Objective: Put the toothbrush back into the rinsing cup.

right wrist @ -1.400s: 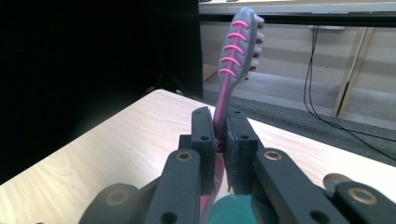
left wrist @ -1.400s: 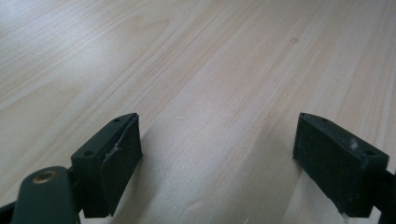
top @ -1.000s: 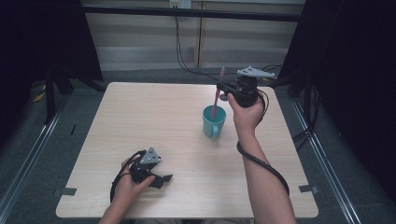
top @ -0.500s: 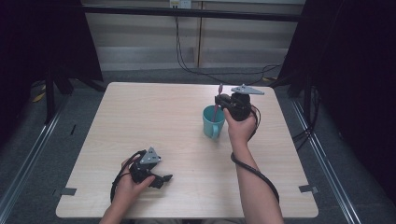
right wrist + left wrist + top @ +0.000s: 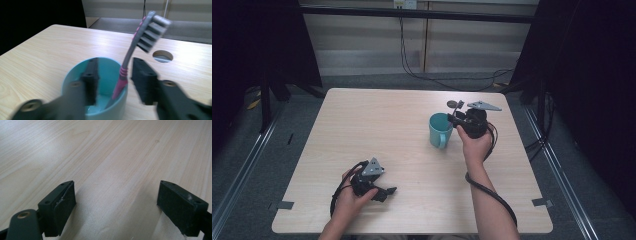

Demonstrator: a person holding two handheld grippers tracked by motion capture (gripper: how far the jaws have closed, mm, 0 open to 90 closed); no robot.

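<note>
A teal cup (image 5: 439, 131) stands on the wooden table (image 5: 362, 125), right of centre. My right gripper (image 5: 453, 118) is held at its right rim. In the right gripper view a pink and grey toothbrush (image 5: 128, 61) stands in the cup (image 5: 75, 73), bristles up, leaning on the near rim. It sits between the jaws of my right gripper (image 5: 115, 64), which are apart and clear of the handle on both sides. My left gripper (image 5: 384, 192) rests on the table near the front left, open. Between its jaws is bare wood, as the left gripper view (image 5: 116, 186) shows.
A round cable hole (image 5: 455, 104) lies in the tabletop just behind the cup. Cables trail from both grippers. Dark curtains and metal rails flank the table on both sides.
My right gripper came down and towards the person with the toothbrush, which now stands in the cup. The jaws have parted from it. The left gripper stayed put.
</note>
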